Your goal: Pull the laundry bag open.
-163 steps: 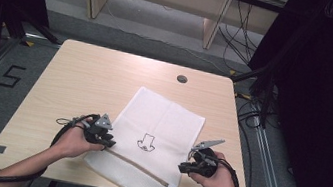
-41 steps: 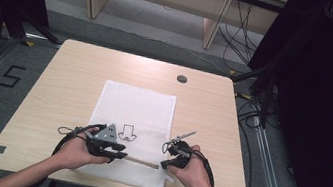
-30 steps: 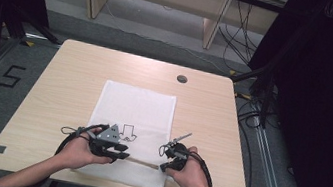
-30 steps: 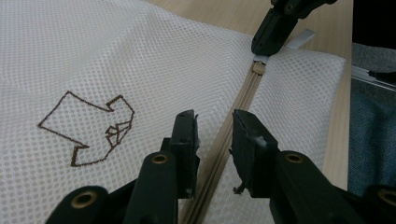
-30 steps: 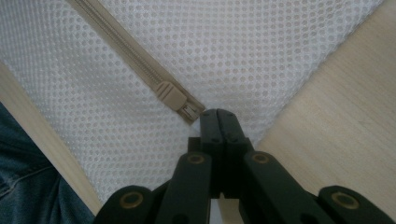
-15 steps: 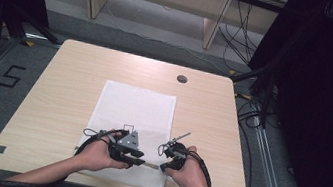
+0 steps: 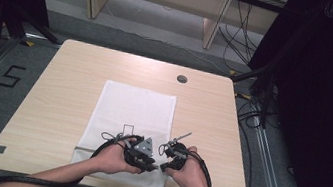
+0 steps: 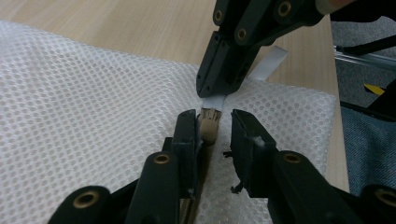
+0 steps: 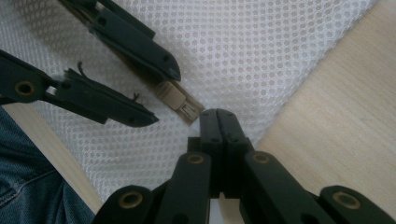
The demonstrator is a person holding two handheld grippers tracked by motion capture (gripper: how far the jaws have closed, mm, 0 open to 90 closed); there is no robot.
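Left gripper [image 8: 212, 128]: jaws part-open and just been closing, astride the beige zipper slider [image 8: 208, 129], not yet pinching. Right gripper [image 9: 219, 122]: shut on the white tab [image 8: 266, 65] at the zipper's end. Best practice: clamp the slider squarely, keep the tab taut. White mesh laundry bag [image 7: 133, 113] lies flat on the table's [image 7: 71, 73] near edge.

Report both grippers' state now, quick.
Left gripper: open around the zipper pull, jaws just closing.
Right gripper: shut on the white tab.
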